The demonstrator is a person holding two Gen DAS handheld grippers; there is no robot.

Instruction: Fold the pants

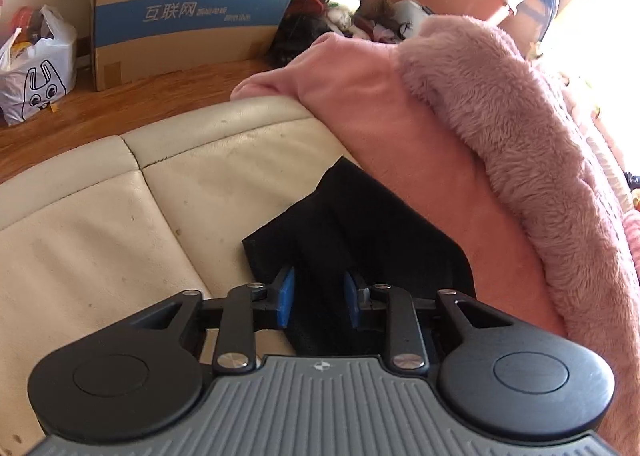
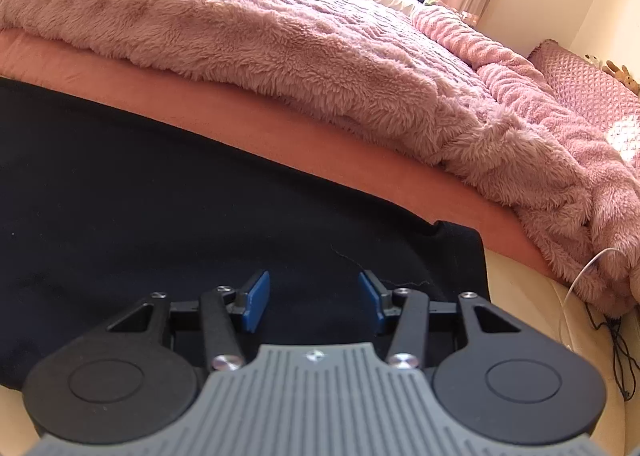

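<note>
Black fabric pants (image 2: 180, 196) lie spread flat along a cream leather bed edge (image 1: 100, 196), just beside a salmon-pink sheet (image 2: 280, 144) and a fluffy pink plush blanket (image 2: 300, 48) that covers the bed behind them.

In the left wrist view, the left tongs (image 1: 319, 298) point down at one end of the pants (image 1: 360, 224), where the dark cloth shows a few lengthwise folds and a squared corner resting on the cream leather. Their blue pads (image 1: 286, 298) stand a little apart, with dark cloth below and between them; the pads do not appear to press on it, so these tongs are released. Beyond the bed edge, on a wooden floor (image 1: 140, 104), stand a large brown cardboard box with a blue band (image 1: 188, 12) and a white plastic bag printed with a cartoon rabbit (image 1: 36, 68).

In the right wrist view, the right tongs (image 2: 316, 296) hover over the other end of the pants, near its corner. Their blue pads (image 2: 256, 298) are spread wider, clear of the cloth: released, holding nothing. Thin white and black cables (image 2: 592, 296) trail at the far right.
</note>
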